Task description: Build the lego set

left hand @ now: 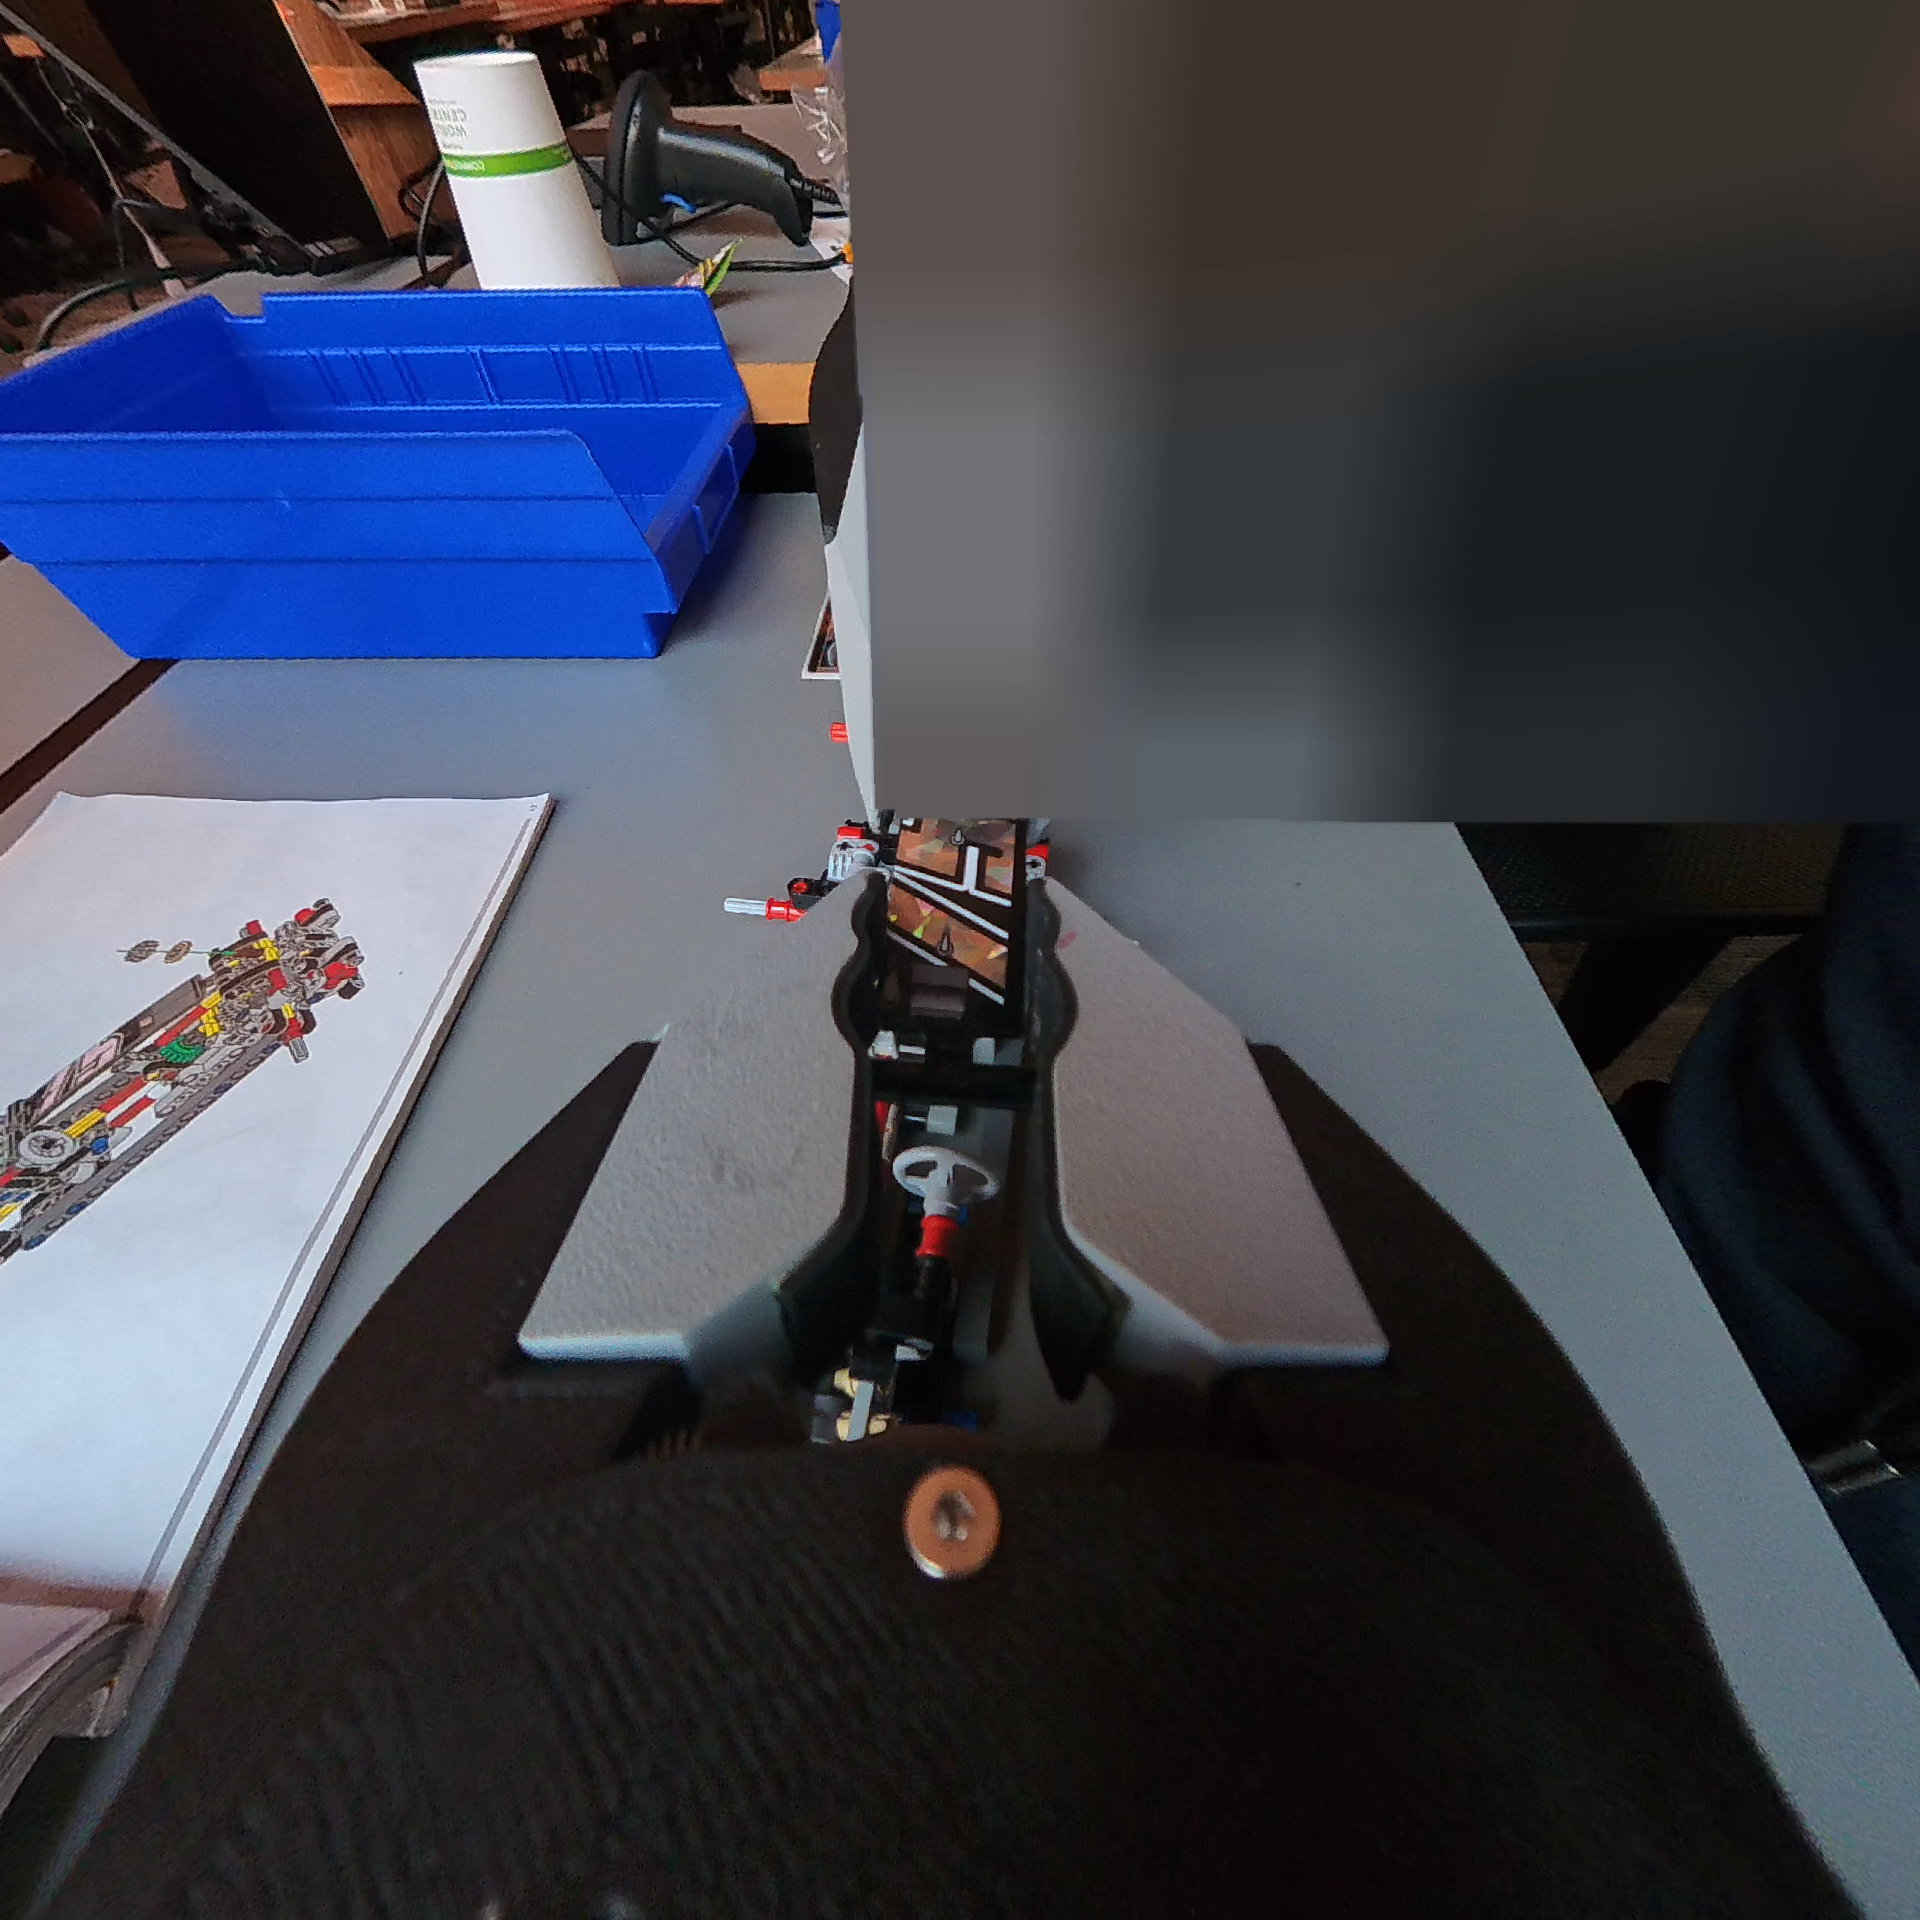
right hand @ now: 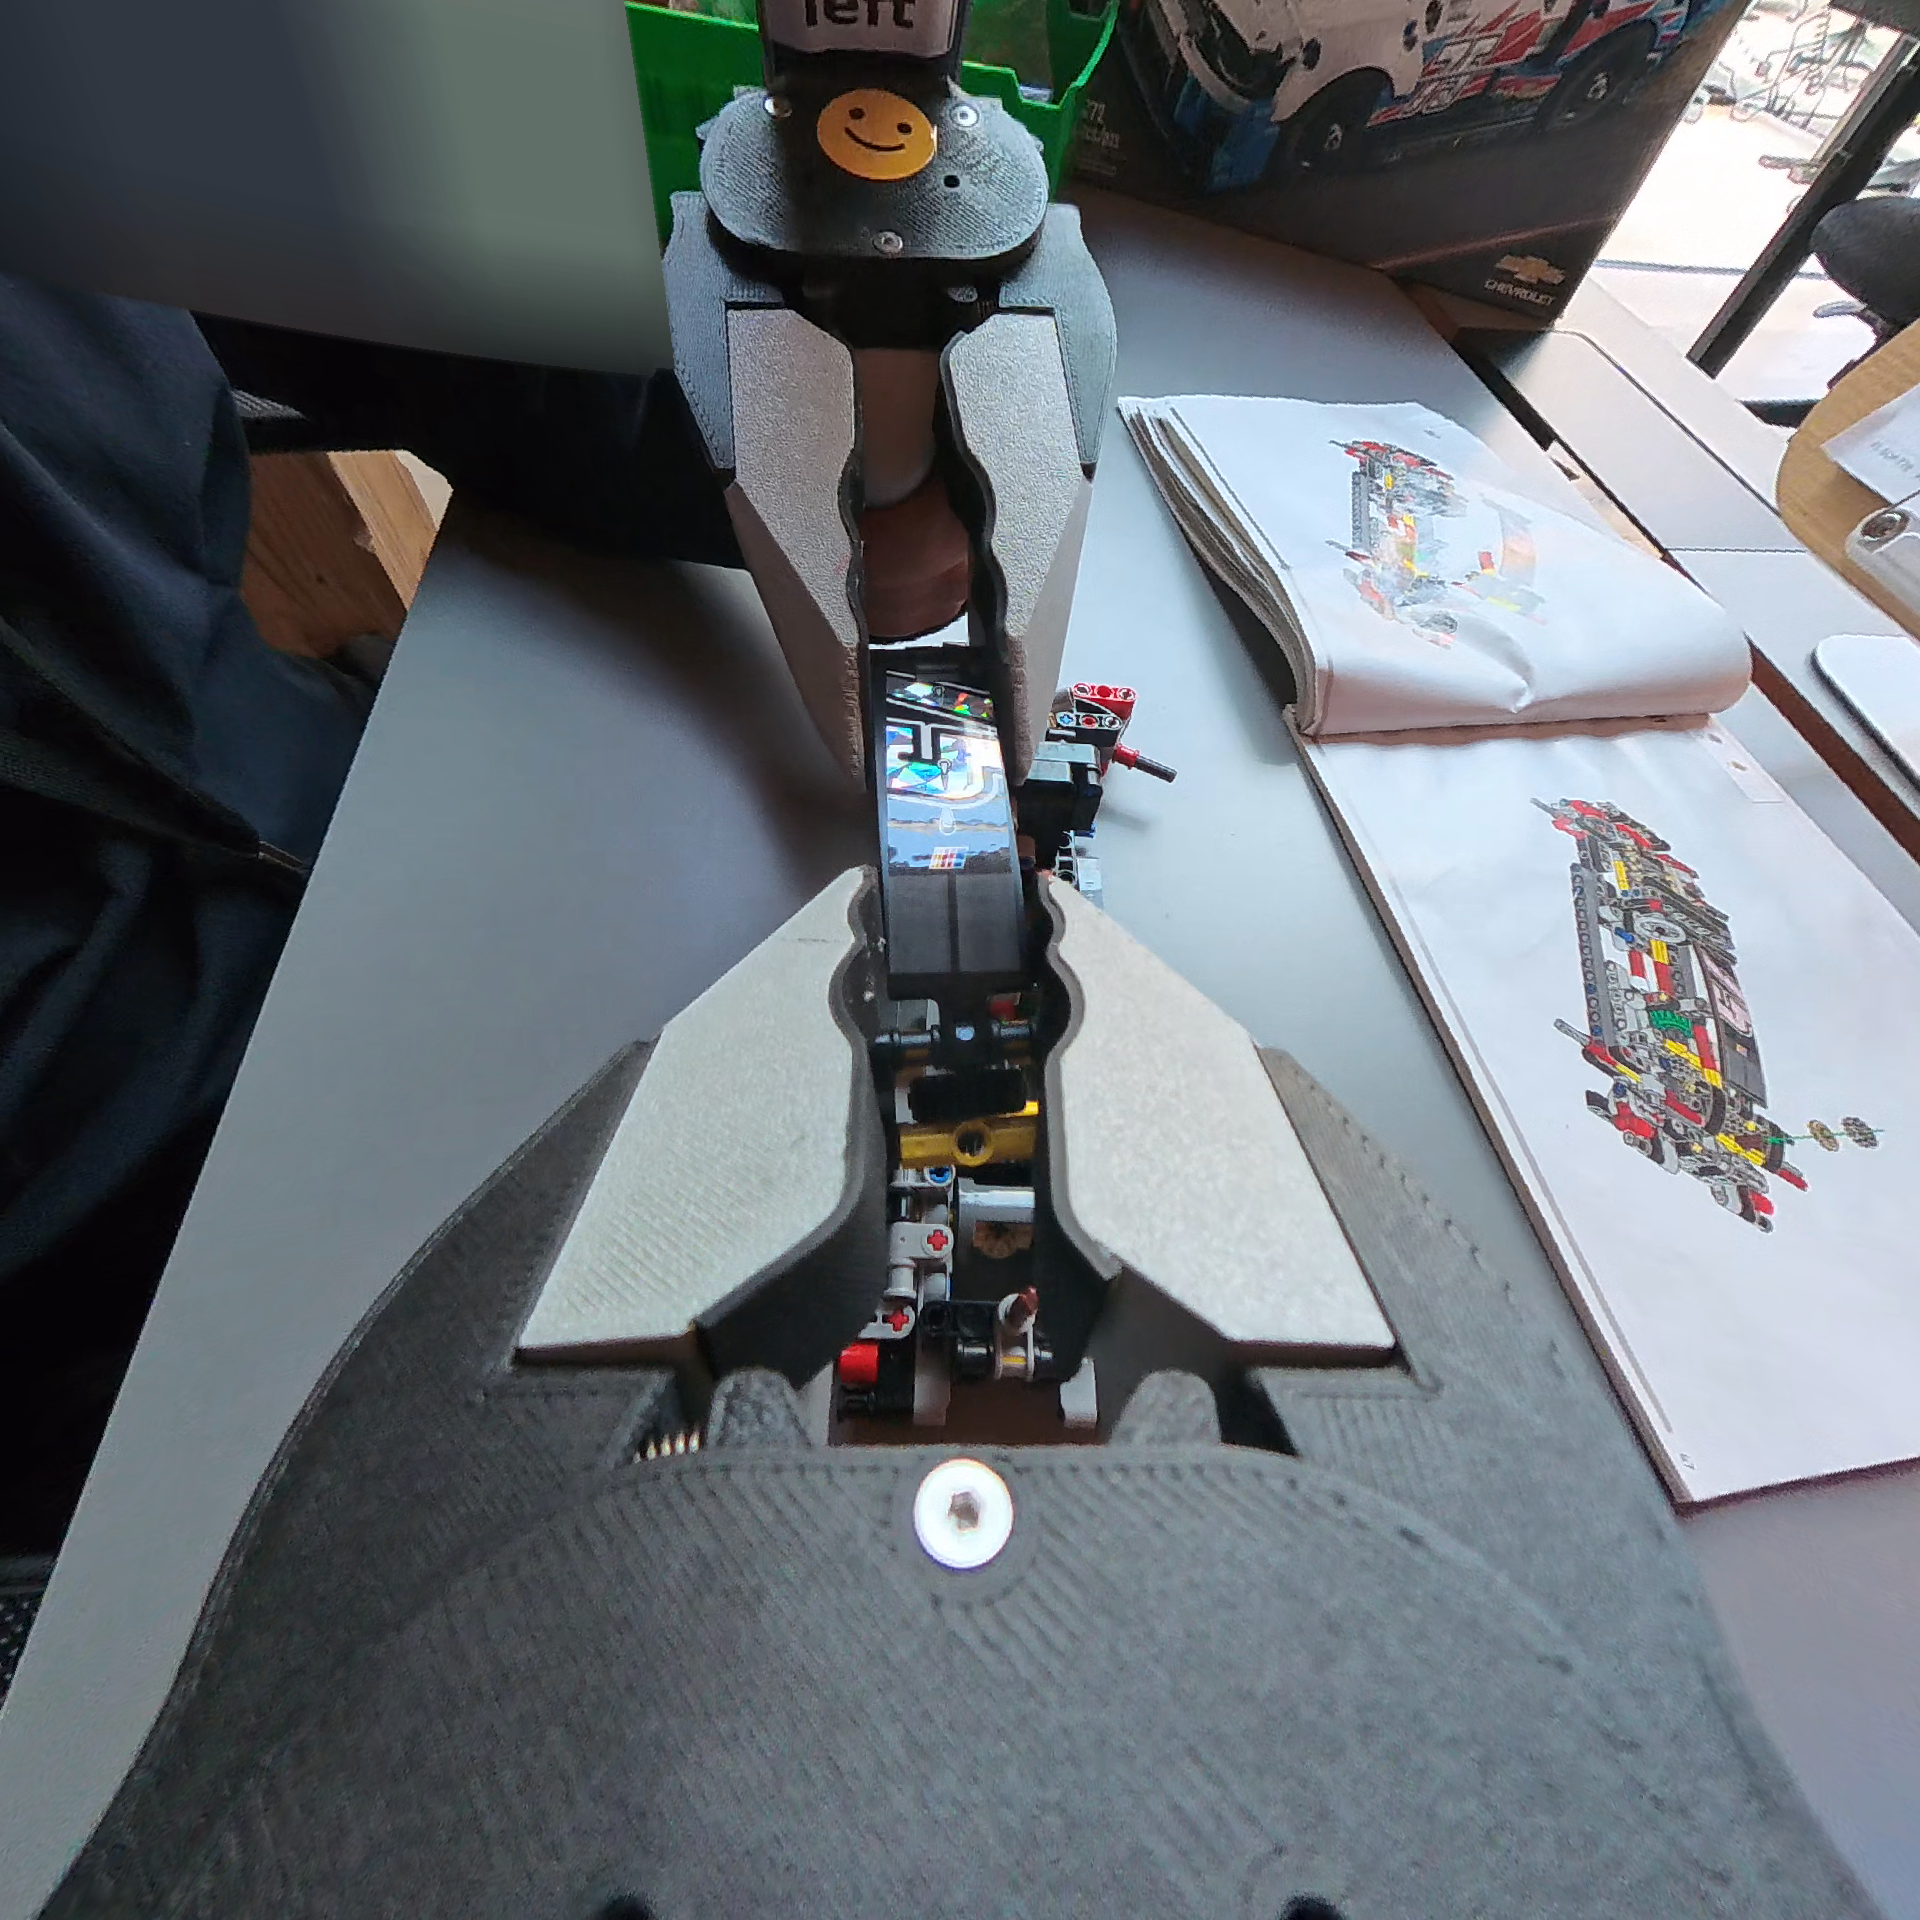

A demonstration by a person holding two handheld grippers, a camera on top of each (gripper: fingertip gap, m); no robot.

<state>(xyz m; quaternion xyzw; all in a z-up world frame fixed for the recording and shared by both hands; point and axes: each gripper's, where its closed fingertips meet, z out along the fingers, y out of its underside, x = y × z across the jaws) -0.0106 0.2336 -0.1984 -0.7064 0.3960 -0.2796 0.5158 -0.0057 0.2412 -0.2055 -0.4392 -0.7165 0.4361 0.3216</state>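
Note:
A brick-built car model, a long frame of grey, black, red and yellow parts topped by a black panel with a shiny sticker (left hand: 951, 935), hangs between both grippers above the grey table (left hand: 644, 748). My left gripper (left hand: 951, 894) is shut on one end of it, both pads against the panel's sides. My right gripper (right hand: 951, 883) is shut on the other end of the same model (right hand: 951, 831). In the right wrist view the left gripper (right hand: 940, 727) faces me, its fingers clamped on the model's far end. A red pin with a grey axle (left hand: 769, 907) sticks out of the model's side.
An open instruction booklet (right hand: 1558, 1039) lies beside the model, also in the left wrist view (left hand: 208, 1143). A blue bin (left hand: 364, 468), a white paper cup (left hand: 520, 177) and a black scanner (left hand: 707, 156) stand beyond. A car-picture box (right hand: 1403, 125) and green bin (right hand: 686, 104) sit behind. The table edge (left hand: 1558, 1039) is near. The tips of both grippers are at nearly the same place.

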